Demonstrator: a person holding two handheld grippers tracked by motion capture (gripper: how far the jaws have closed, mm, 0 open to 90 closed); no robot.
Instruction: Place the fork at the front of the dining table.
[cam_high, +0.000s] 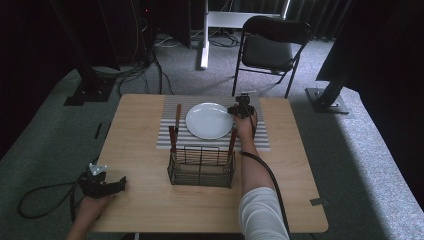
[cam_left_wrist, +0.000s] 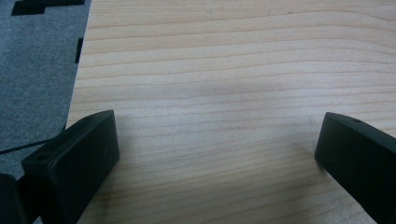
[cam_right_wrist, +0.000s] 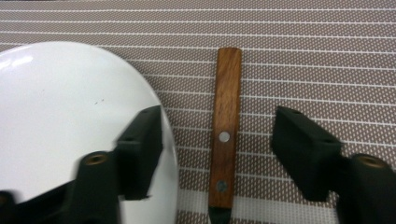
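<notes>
A wooden knife handle (cam_right_wrist: 227, 93) with two rivets lies on the striped placemat (cam_right_wrist: 303, 56), just right of the white plate (cam_right_wrist: 70, 102). My right gripper (cam_right_wrist: 217, 121) is open, one jaw on each side of the handle and neither touching it; its left jaw hangs over the plate's rim. In the high view the right gripper (cam_high: 243, 109) sits at the plate's (cam_high: 209, 120) right edge, with the knife (cam_high: 233, 140) partly under the hand. My left gripper (cam_high: 120, 184) rests at the table's near left, open (cam_left_wrist: 217, 154) over bare wood.
A black wire basket (cam_high: 201, 167) stands in front of the placemat (cam_high: 260, 140). Another wooden-handled utensil (cam_high: 176, 125) lies left of the plate. A folding chair (cam_high: 272, 45) stands beyond the table's far edge. The left gripper's cable (cam_high: 45, 192) loops off the table's left side.
</notes>
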